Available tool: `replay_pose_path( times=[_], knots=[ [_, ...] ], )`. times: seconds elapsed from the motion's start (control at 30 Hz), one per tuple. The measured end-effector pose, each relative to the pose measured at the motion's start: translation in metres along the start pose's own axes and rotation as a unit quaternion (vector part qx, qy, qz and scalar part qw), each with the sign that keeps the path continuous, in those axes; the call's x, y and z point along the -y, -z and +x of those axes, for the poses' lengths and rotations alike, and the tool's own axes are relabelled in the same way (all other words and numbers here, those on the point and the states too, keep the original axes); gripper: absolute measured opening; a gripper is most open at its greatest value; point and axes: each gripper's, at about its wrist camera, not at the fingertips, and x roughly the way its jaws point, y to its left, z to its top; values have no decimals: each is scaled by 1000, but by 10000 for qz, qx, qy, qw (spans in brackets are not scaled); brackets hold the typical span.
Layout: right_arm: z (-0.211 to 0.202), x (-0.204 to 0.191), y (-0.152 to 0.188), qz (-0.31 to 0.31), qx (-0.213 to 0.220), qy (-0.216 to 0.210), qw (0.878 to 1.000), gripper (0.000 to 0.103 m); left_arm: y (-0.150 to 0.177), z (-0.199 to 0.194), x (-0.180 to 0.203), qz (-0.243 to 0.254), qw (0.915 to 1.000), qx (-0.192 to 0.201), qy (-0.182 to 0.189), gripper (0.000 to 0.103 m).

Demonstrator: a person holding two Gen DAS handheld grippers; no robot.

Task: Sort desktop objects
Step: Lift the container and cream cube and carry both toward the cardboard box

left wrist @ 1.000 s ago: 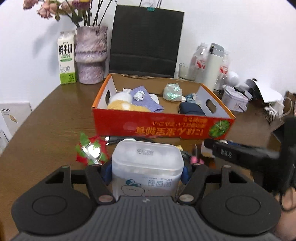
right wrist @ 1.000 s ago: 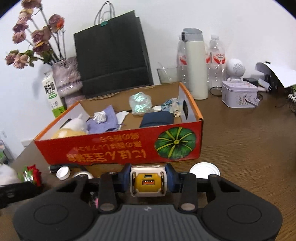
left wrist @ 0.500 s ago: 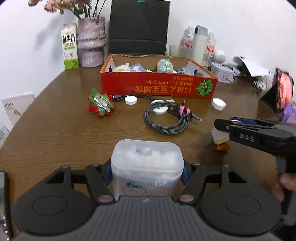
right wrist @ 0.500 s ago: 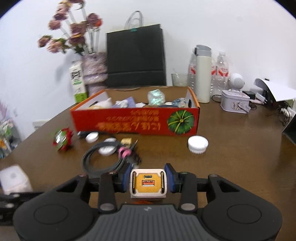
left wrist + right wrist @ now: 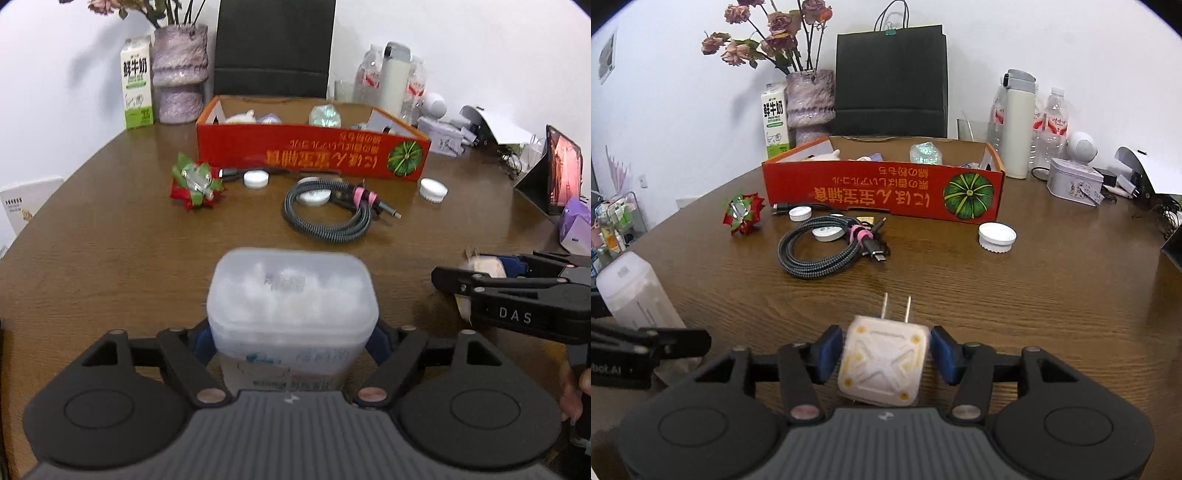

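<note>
My left gripper (image 5: 291,343) is shut on a translucent cotton-swab box (image 5: 291,306), held low at the near side of the brown table (image 5: 110,251). The box also shows in the right wrist view (image 5: 631,291). My right gripper (image 5: 882,354) has its blue pads apart beside a white and yellow plug charger (image 5: 882,363), whose prongs point forward; a gap shows on the right side. The charger shows in the left wrist view (image 5: 480,267). The red cardboard box (image 5: 882,192) with several items inside stands farther back.
In front of the box lie a coiled cable (image 5: 827,251), white caps (image 5: 996,236) and a red and green bow (image 5: 743,214). At the back stand a vase (image 5: 810,107), milk carton (image 5: 775,122), black bag (image 5: 892,81), bottles and a tin (image 5: 1075,181).
Both grippers have pulled back from the red box toward the table's near side. The charger has turned, prongs now forward, and the right fingers have spread off it.
</note>
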Motion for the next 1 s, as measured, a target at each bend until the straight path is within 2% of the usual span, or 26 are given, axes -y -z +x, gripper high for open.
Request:
replay_pose_path(
  times=[0.1, 0.13, 0.2, 0.3, 0.33, 0.37, 0.43, 0.5, 0.67, 0.83, 1.0],
  knots=[
    [-4, -1, -3, -44, -30, 56, 10000, 53, -4, -3, -3, -63, 9999, 96, -25, 80],
    [-9, -1, -2, -84, 26, 75, 9999, 56, -5, -5, -3, -40, 9999, 106, 7, 80],
    [-18, -1, 2, -132, 47, 177, 9997, 60, -2, -13, -1, 166, 9996, 201, 49, 80],
    [-25, -1, 10, -128, -73, 271, 9995, 60, 6, -21, 3, 387, 9981, 468, -81, 77],
    [-26, -1, 13, -109, -45, 237, 9996, 58, 7, -21, 2, 395, 9980, 485, -98, 66],
    [-27, 0, 16, -26, 44, 222, 9997, 57, 5, -19, 2, 378, 9983, 441, -107, 66],
    [-26, 3, 18, 144, 69, 159, 9997, 38, -2, -18, 1, 381, 9983, 418, -119, 66],
    [-24, 2, 19, 163, 96, 123, 9997, 38, -12, -16, 1, 481, 9979, 427, -17, 66],
    [-19, 6, 16, 166, 105, 70, 9998, 38, -47, 29, 16, 988, 9950, -122, 115, 66],
    [-11, 21, 10, 350, 109, 81, 9993, 38, -87, 78, 21, 955, 9927, -583, 457, 66],
    [-2, 32, 4, 471, 131, 36, 9988, 38, -95, 121, 39, 1060, 9903, -824, 345, 66]
  ],
)
